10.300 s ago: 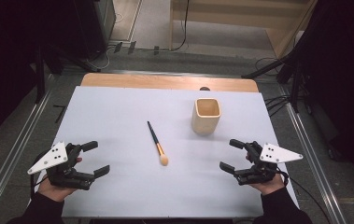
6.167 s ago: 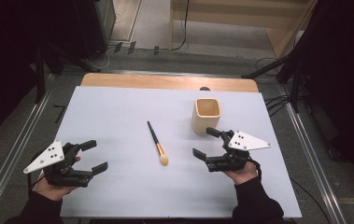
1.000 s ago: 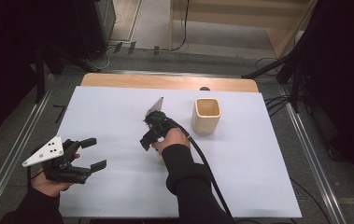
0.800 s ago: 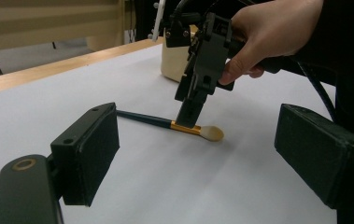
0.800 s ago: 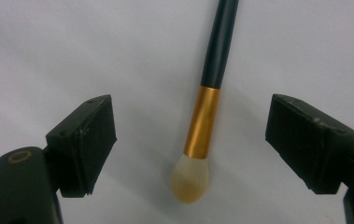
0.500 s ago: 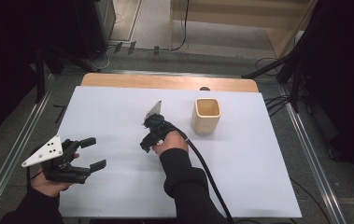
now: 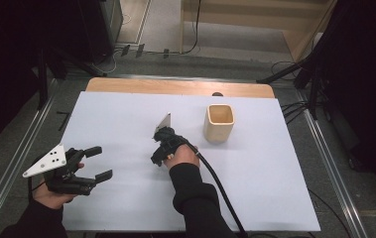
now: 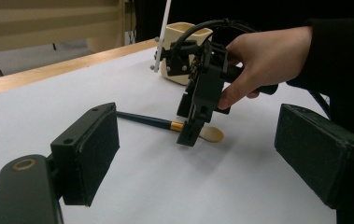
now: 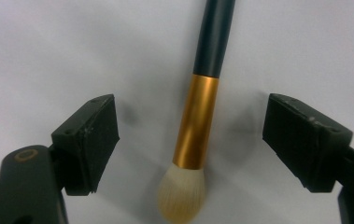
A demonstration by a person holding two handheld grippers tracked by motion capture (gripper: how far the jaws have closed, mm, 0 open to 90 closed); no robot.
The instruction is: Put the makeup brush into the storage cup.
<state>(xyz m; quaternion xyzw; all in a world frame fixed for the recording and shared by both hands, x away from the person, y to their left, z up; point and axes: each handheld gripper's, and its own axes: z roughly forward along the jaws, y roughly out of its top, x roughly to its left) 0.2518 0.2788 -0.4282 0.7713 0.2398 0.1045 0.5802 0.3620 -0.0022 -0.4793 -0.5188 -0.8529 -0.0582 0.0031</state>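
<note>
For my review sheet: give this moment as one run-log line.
right tongs: open, closing, straddling makeup brush at its gold band, no contact | brush: flat on table | left tongs: open, idle | cup: upright

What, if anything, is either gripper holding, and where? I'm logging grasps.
Nothing yet. Right gripper straddles the brush at its gold ferrule, jaws apart; left gripper is open.

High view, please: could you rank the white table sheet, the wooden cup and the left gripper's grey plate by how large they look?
1. White table sheet, by far.
2. Wooden cup and grey plate: alike, and the plate sits nearer the camera, so I won't rank them.
</note>
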